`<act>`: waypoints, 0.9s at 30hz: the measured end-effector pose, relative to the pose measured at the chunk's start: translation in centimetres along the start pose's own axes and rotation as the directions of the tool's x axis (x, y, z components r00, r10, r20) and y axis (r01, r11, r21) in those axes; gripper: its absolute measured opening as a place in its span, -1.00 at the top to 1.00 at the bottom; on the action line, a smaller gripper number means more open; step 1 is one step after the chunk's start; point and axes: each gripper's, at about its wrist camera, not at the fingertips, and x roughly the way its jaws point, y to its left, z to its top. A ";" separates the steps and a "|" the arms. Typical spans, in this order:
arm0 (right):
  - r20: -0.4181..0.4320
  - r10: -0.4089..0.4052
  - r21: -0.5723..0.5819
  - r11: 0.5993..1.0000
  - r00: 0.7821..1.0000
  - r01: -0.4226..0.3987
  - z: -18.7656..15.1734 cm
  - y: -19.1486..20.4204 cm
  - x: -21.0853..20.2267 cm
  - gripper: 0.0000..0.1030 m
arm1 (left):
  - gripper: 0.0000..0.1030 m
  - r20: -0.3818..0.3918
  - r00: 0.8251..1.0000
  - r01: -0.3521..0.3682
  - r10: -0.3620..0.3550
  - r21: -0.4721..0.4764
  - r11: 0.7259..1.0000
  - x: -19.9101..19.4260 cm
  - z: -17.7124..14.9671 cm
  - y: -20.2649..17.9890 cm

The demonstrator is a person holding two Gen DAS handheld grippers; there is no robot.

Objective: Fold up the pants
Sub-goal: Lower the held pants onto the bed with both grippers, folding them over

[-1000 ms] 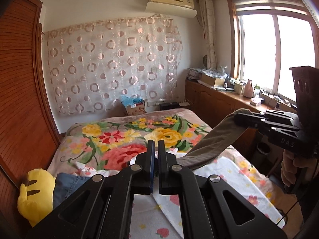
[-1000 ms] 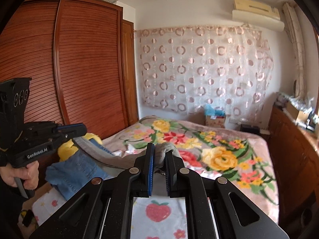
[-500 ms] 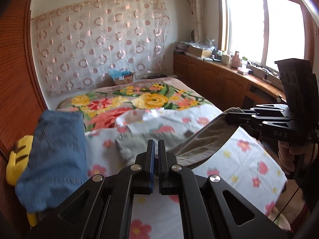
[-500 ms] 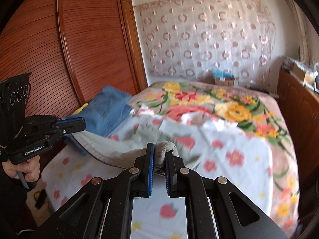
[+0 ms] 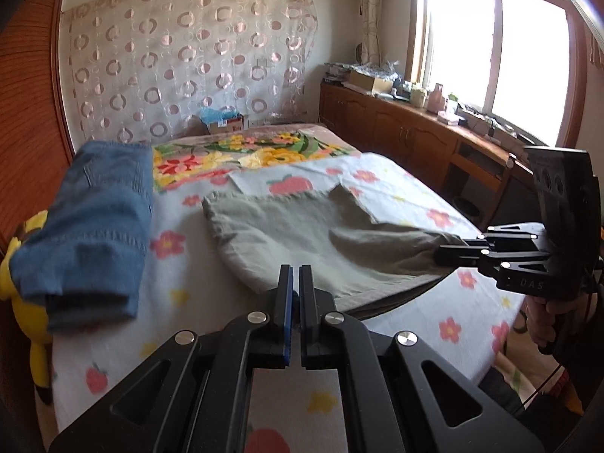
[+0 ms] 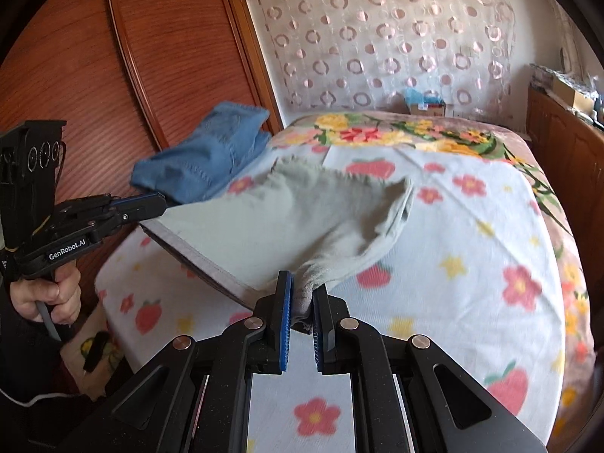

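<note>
Grey-green pants [image 5: 302, 238] lie spread on the flower-print sheet, their far end flat on the bed and their near edge held up. My left gripper [image 5: 294, 283] is shut on the near left corner of the pants. My right gripper [image 6: 302, 294] is shut on a bunched corner of the pants [image 6: 287, 219]. The right gripper also shows in the left wrist view [image 5: 445, 251], the left gripper in the right wrist view [image 6: 158, 202]. The near edge hangs between them just above the bed.
Folded blue jeans [image 5: 90, 226] lie at the bed's left side over a yellow plush toy [image 5: 22, 249]. A wooden wardrobe [image 6: 94, 87] stands left of the bed. Wooden cabinets [image 5: 407, 139] run under the window at the right. A floral blanket [image 6: 396, 136] covers the far end.
Both grippers have come down and forward with the pants. The far part of the pants now lies flat on the sheet, where before it hung bunched.
</note>
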 end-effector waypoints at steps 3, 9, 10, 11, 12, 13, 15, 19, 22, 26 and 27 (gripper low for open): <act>-0.013 0.001 0.012 1.000 1.000 0.000 -0.3 0.2 -0.5 0.82 | 0.93 -0.018 1.000 0.006 -0.006 -0.014 1.000 -0.1 -1.2 -0.1; -0.018 0.001 0.019 1.000 1.000 -0.001 0.0 0.3 -1.1 0.82 | 0.93 -0.027 1.000 0.014 -0.015 -0.019 1.000 -0.8 -2.3 -0.8; -0.019 0.003 0.021 1.000 1.000 -0.002 -0.1 0.3 -1.2 0.82 | 0.93 -0.027 1.000 0.013 -0.013 -0.017 1.000 -0.9 -2.5 -1.0; -0.020 0.001 0.021 1.000 1.000 -0.001 -0.2 0.3 -1.2 0.82 | 0.93 -0.027 1.000 0.012 -0.012 -0.014 1.000 -1.0 -2.7 -1.2; -0.021 -0.003 0.018 1.000 1.000 0.003 -0.3 0.3 -1.2 0.82 | 0.93 -0.027 1.000 0.013 -0.013 -0.012 1.000 -1.1 -2.8 -1.3; -0.020 -0.007 0.014 1.000 1.000 0.008 -0.3 0.4 -1.1 0.82 | 0.93 -0.029 0.999 0.013 -0.014 -0.010 1.000 -1.1 -2.8 -1.4; -0.021 0.003 0.018 1.000 1.000 -0.003 -0.5 0.6 -1.3 0.82 | 0.93 -0.028 0.999 0.014 -0.014 -0.008 1.000 -1.4 -2.8 -1.6; -0.004 0.006 0.021 1.000 1.000 -0.006 -1.4 0.5 -1.3 0.82 | 0.93 -0.023 1.000 0.016 -0.016 -0.010 1.000 -1.8 -2.8 -1.6; 0.002 0.001 0.016 1.000 1.000 -0.001 -1.6 0.3 -1.1 0.82 | 0.93 -0.024 1.000 0.015 -0.016 -0.010 1.000 -1.6 -2.7 -1.5; 0.011 -0.006 0.010 1.000 1.000 0.006 -2.4 0.3 -0.7 0.81 | 0.93 -0.026 0.999 0.017 -0.018 -0.015 1.000 -1.6 -2.8 -1.3; 0.012 -0.005 0.010 1.000 1.000 0.005 -2.4 0.3 -0.6 0.81 | 0.93 -0.028 0.999 0.017 -0.018 -0.018 1.000 -1.5 -2.8 -1.2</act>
